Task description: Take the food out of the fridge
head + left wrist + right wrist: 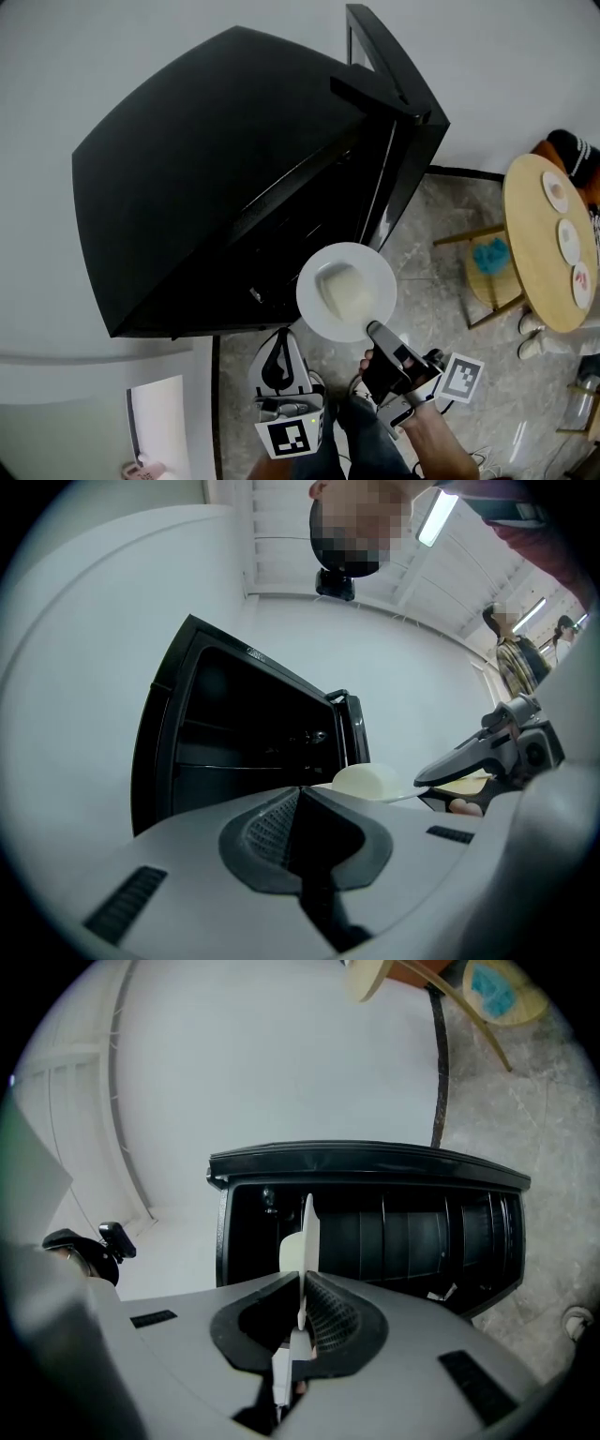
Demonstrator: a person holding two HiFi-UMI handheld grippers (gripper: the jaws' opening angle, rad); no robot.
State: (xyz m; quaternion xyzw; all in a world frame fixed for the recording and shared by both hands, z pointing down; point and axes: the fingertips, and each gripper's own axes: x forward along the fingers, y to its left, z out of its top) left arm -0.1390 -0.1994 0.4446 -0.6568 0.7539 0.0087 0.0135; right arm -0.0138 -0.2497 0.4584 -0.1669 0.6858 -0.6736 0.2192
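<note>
Left gripper is noted at 6 o'clock in the head view, with jaws together and nothing held. The fridge fills 10 o'clock, with its door swung open. The plate, bearing a pale block of food, is held just outside the fridge mouth and is clamped at its 5 o'clock rim by the right gripper. Step judged: food is out, set-down is pending. A level carry is called for, likely to the round table at 3 o'clock, where three small plates are set. The open door and the stool are judged to crowd the path.
</note>
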